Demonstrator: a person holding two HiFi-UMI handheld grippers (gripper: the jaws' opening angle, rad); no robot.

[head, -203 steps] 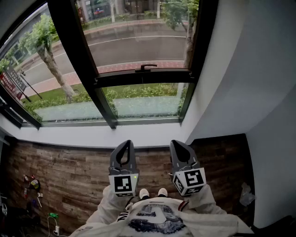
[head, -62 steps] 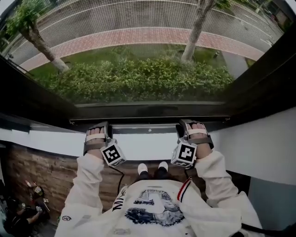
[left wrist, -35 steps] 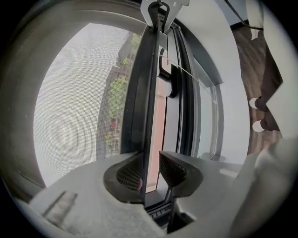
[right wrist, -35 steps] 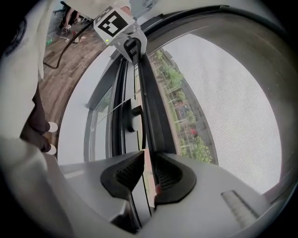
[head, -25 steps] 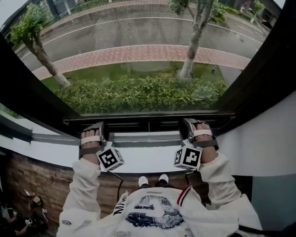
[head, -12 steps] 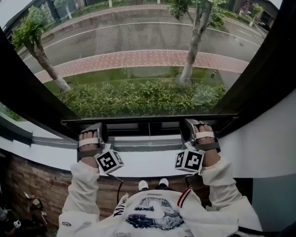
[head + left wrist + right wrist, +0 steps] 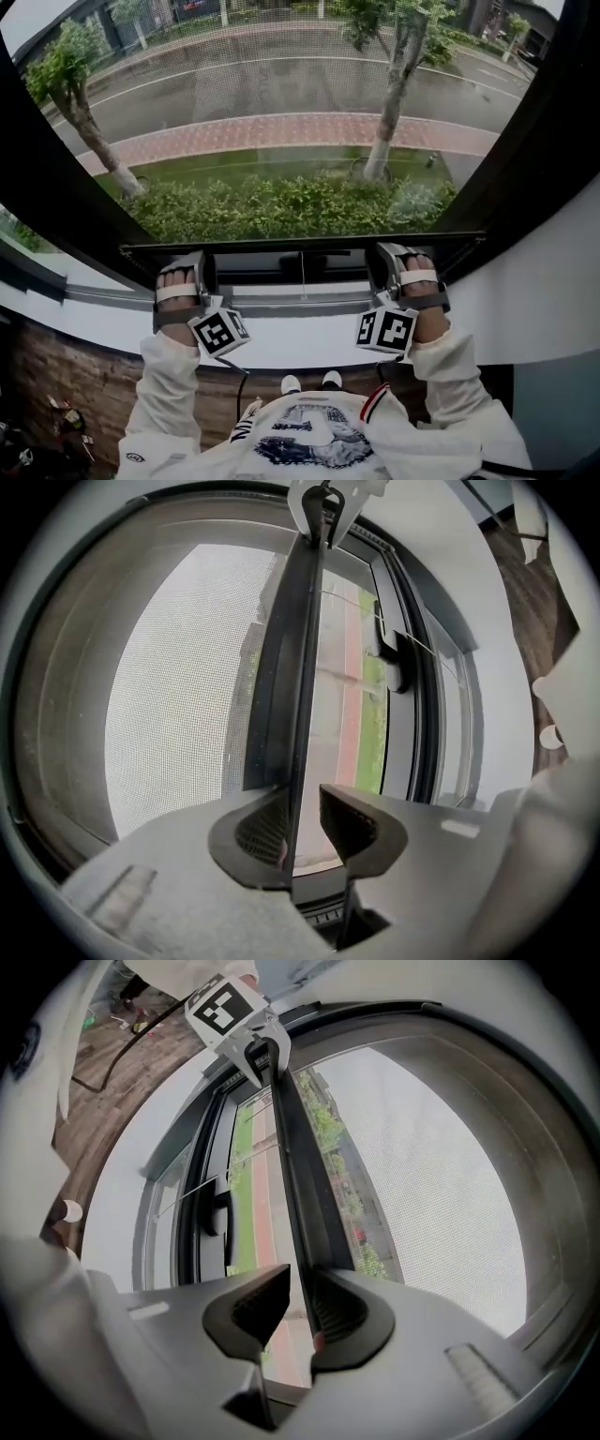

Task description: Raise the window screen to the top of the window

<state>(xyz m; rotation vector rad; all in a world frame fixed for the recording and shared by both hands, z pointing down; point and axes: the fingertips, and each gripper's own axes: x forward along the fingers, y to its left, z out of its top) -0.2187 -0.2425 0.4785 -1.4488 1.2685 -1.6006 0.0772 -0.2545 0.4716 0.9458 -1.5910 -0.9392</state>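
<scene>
The window screen's grey mesh (image 7: 281, 75) covers the pane above its dark bottom bar (image 7: 300, 262), which hangs a little above the sill. My left gripper (image 7: 186, 267) and right gripper (image 7: 396, 261) sit at the bar's two ends, jaws turned one above the other. In the left gripper view the bar (image 7: 300, 621) runs between the jaws of the left gripper (image 7: 298, 794), against the mesh-side pad, with a gap at the other pad. The right gripper (image 7: 300, 1274) straddles the bar (image 7: 300, 1166) the same way.
A white sill (image 7: 300, 333) lies under the bar. Black frame posts stand at the left (image 7: 56, 187) and right (image 7: 525, 141), with a white wall (image 7: 553, 309) to the right. A lower window handle (image 7: 394, 658) sits below the bar. Wooden floor (image 7: 56, 394) is beneath.
Both grippers and the screen's bar have risen together, away from the sill. Eight seconds ago the grippers hung free in front of the window.
</scene>
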